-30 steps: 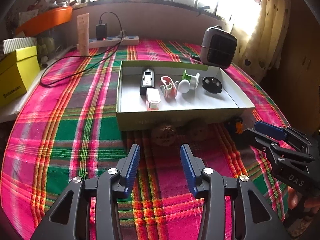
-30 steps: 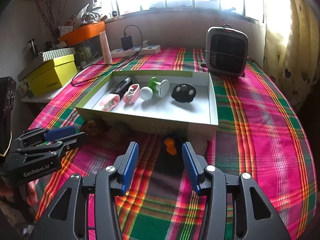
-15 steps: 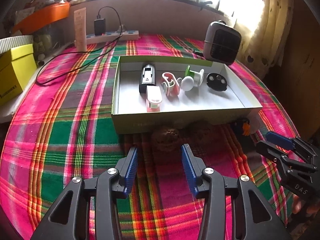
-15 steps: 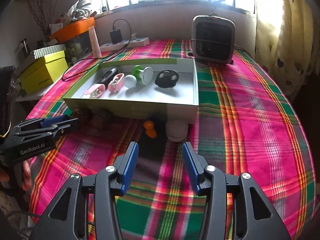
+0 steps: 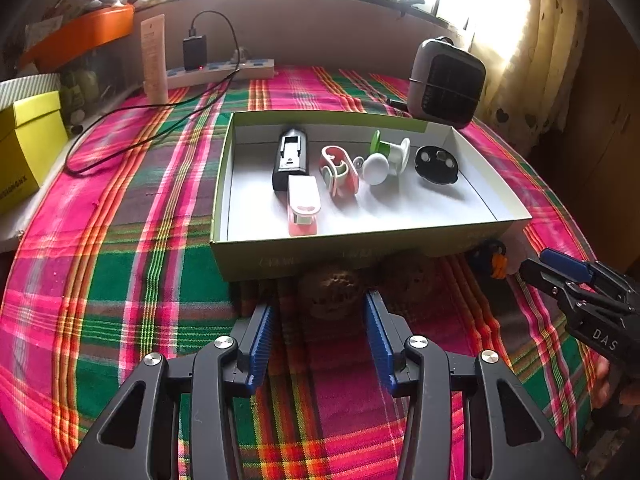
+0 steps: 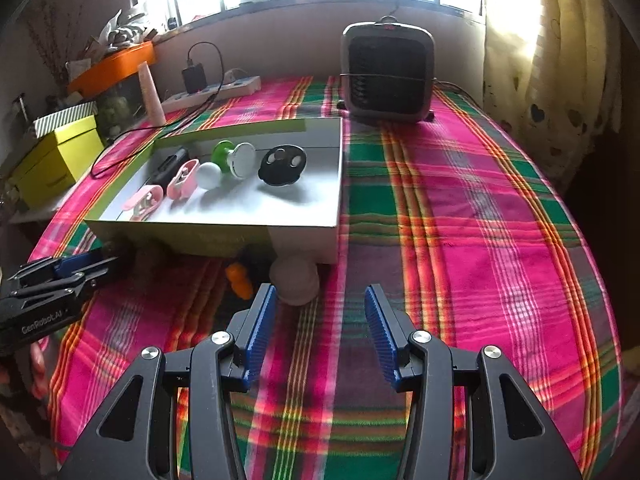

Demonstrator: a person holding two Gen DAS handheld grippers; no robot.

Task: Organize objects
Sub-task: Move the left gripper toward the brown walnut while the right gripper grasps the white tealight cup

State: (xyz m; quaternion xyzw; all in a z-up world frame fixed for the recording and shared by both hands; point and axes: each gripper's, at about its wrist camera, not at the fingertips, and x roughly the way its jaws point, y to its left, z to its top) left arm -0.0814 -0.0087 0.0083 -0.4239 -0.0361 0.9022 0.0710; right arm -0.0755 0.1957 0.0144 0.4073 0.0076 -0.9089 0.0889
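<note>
Both claws part open and empty: left claw [image 5: 318, 344] lined up on a brown knobbly ball [image 5: 332, 292] lying on the bench [image 5: 120, 280] just ahead of its tips, hard against the near wall of the box [image 5: 400, 240]; right claw [image 6: 318, 334] sits slightly right of a pale round puck [image 6: 295, 282], also by that wall. Risks, as judged: the ball could roll off the pads or jam against the wall, and the off-centre right claw could shove the puck into the orange-and-black toy [image 6: 239, 278] beside it.

Left wrist view low over the plaid tablecloth [image 5: 120, 280], angled down along its fingers toward the window, close to the open box [image 5: 360, 240], right wrist view alike from farther right, both sharing box [image 6: 304, 236], heater [image 6: 388, 76], power strip [image 6: 216, 88].
</note>
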